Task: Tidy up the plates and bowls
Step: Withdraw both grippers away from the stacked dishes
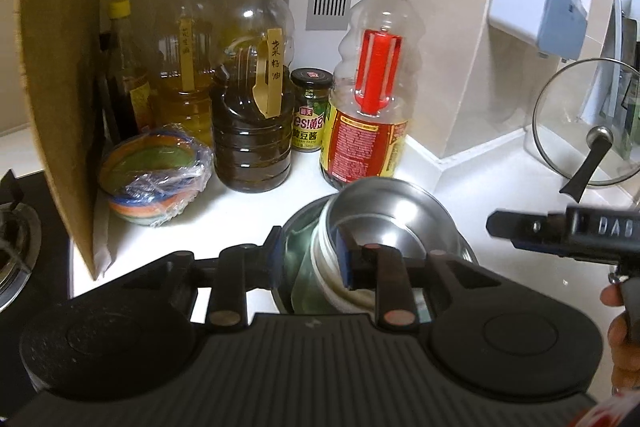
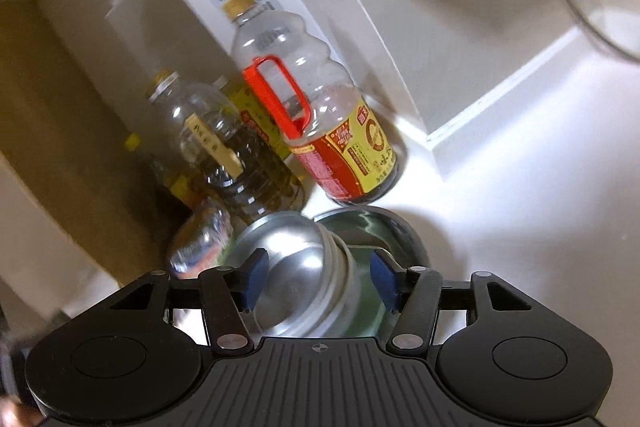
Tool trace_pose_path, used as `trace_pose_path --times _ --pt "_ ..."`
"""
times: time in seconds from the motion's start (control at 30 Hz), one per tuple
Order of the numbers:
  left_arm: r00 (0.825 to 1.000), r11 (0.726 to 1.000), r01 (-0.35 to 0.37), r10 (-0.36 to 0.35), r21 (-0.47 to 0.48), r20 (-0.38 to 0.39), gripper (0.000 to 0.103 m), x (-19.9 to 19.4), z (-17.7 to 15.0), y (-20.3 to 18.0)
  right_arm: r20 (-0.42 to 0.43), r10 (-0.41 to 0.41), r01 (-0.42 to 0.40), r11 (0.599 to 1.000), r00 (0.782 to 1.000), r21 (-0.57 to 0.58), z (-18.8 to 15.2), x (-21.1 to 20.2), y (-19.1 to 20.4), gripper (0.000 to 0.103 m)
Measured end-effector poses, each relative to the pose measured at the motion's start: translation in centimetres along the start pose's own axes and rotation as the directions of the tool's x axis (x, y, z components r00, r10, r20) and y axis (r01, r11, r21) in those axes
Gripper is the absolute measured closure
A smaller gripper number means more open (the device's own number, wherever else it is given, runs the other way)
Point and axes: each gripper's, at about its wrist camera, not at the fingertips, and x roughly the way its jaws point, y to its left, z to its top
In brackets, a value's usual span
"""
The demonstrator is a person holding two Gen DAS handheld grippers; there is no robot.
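A stack of steel bowls (image 1: 384, 223) lies tipped inside a larger basin (image 2: 372, 223) on the white counter (image 1: 500, 187) before the oil bottles (image 1: 252, 107), the left gripper (image 1: 312, 259) apparently part-open around the stack's rim, the right gripper (image 2: 320, 277) open wide, touching nothing.

White countertop (image 1: 480, 195) carrying it all. Near the middle, a steel bowl (image 1: 404, 211) sits right on it. Far side, a row of oil bottles (image 1: 252, 115), a small sauce jar (image 1: 310, 111) and a red-handled bottle (image 1: 370, 99). Left, plastic-wrapped colourful bowls (image 1: 156, 179) beside a cardboard sheet (image 1: 60, 75). Far right, a glass lid (image 1: 584, 123) stands on its edge.
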Motion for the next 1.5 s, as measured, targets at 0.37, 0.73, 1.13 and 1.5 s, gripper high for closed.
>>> trace_pose_path --times 0.37,0.73,1.13,1.5 --pt "0.999 0.999 -0.018 0.017 -0.031 -0.039 0.079 -6.2 -5.8 -3.9 -0.053 -0.042 0.034 0.99 0.998 -0.139 -7.1 -5.6 0.3 0.046" --pt "0.996 0.998 -0.029 0.024 -0.057 -0.08 0.079 -11.9 -11.9 -6.7 -0.084 -0.038 0.022 0.983 0.996 -0.184 -12.3 -10.9 0.4 0.046" --pt "0.994 0.999 -0.011 0.007 -0.031 -0.11 0.079 -14.5 -14.9 -8.2 -0.128 -0.041 0.011 0.974 0.991 -0.228 -15.5 -13.1 0.8 0.046" --pt "0.991 0.999 0.025 -0.028 -0.02 -0.129 0.079 -14.1 -15.3 -8.2 -0.14 -0.072 0.038 0.972 0.988 -0.23 -16.0 -13.0 1.0 0.046"
